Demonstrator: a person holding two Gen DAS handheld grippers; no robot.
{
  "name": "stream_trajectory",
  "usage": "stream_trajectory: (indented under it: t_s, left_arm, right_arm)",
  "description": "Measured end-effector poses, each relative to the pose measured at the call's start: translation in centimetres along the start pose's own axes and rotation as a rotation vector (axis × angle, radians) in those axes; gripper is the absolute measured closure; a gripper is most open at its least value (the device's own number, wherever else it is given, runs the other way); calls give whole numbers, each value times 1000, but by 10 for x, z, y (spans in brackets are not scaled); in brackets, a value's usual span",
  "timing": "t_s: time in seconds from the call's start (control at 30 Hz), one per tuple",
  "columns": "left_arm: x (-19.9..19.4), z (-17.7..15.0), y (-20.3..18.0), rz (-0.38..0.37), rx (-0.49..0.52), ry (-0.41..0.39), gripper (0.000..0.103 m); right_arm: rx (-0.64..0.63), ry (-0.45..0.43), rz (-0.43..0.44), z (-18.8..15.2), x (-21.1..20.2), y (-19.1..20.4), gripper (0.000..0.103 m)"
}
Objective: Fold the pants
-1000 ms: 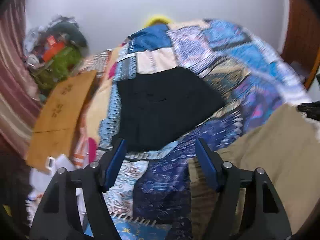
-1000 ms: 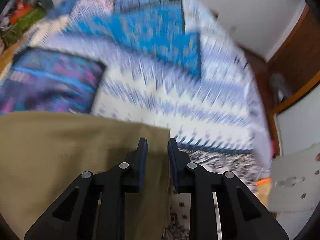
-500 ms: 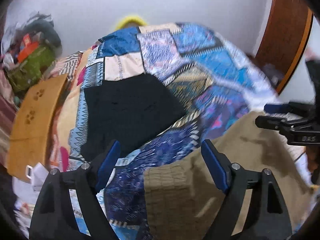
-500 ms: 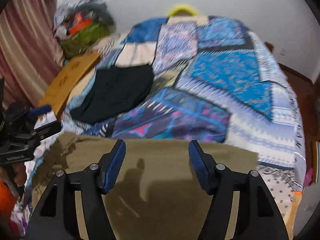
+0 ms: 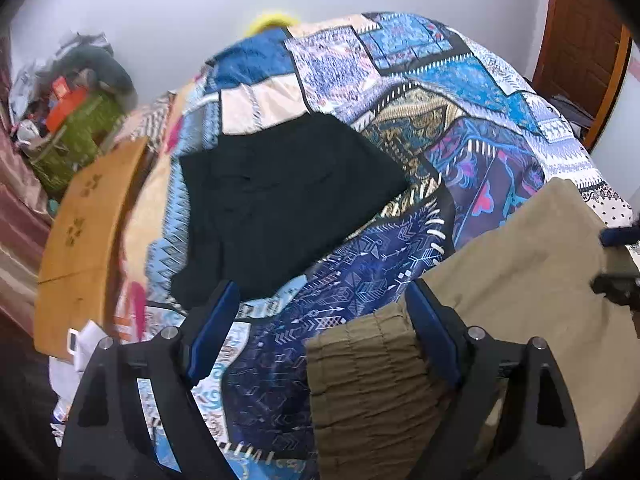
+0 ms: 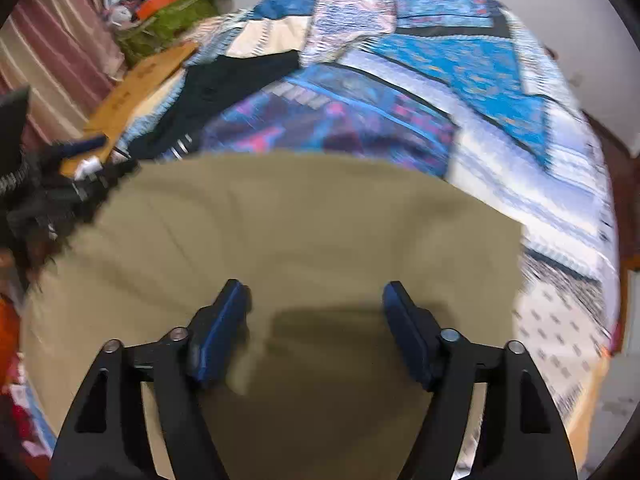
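Pants (image 6: 304,240) in a khaki cloth lie spread flat on the patchwork bedspread (image 5: 460,92) at the near edge of the bed, filling the lower half of the right wrist view and the 4 o'clock corner of the left wrist view. Their gathered elastic waistband (image 5: 368,368) sits at 5 o'clock in the left view.

The left gripper (image 5: 324,336) is spread wide and holds nothing; its right finger rests over or just beside the waistband corner, though contact cannot be confirmed. The right gripper (image 6: 316,328) is also spread wide and empty, hovering above the middle of the cloth.

Judging by the soft creases, the fabric looks light, limp and not slippery, so it should drape and sag when lifted. The thicker waistband and the hemmed corners likely give the surest pinch, 1 gripper at each end of an edge.

A black garment (image 5: 280,200) lies at 11 o'clock, well apart. No brand, label or legible writing shows on the pants.
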State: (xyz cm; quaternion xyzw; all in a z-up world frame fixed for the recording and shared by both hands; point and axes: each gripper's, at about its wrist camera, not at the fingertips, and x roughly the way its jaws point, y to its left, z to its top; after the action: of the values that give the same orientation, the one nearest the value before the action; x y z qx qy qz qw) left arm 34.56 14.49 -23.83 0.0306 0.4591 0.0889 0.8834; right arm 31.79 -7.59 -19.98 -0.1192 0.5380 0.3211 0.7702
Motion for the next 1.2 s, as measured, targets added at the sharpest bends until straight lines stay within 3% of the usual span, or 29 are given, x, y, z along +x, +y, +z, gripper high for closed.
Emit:
stream_trajectory:
  t_s: [0.1, 0.17, 0.3, 0.5, 0.6, 0.8, 0.93, 1.07, 1.2]
  left_arm:
    - [-18, -1, 7, 89, 12, -37, 21]
    - [-29, -4, 20, 61, -2, -24, 21]
    - [-58, -17, 32, 77, 9, -45, 21]
    - [-107, -36, 21, 44, 47, -103, 20]
    - [-136, -44, 14, 34, 56, -162, 18]
    - [-181, -56, 3, -15, 33, -222, 15]
    - [-201, -71, -5, -70, -1, -248, 7]
    - [-205, -87, -18, -133, -18, -212, 7]
    - [-193, -102, -31, -168, -2, -153, 7]
  right_arm:
    - [52, -7, 8, -22, -13, -10, 31]
    - [94, -5, 22, -40, -23, -20, 30]
    - [151, -14, -8, -65, -38, -27, 30]
    - [225, -22, -4, -98, -59, -33, 30]
    - [210, -34, -58, -111, -74, -25, 30]
    - [139, -164, -142, -120, -118, 8, 30]
    - [121, -281, -137, -119, -140, 33, 30]
    - [110, -372, -100, -117, -145, 59, 30]
    - [84, -394, -78, -114, -134, 80, 30]
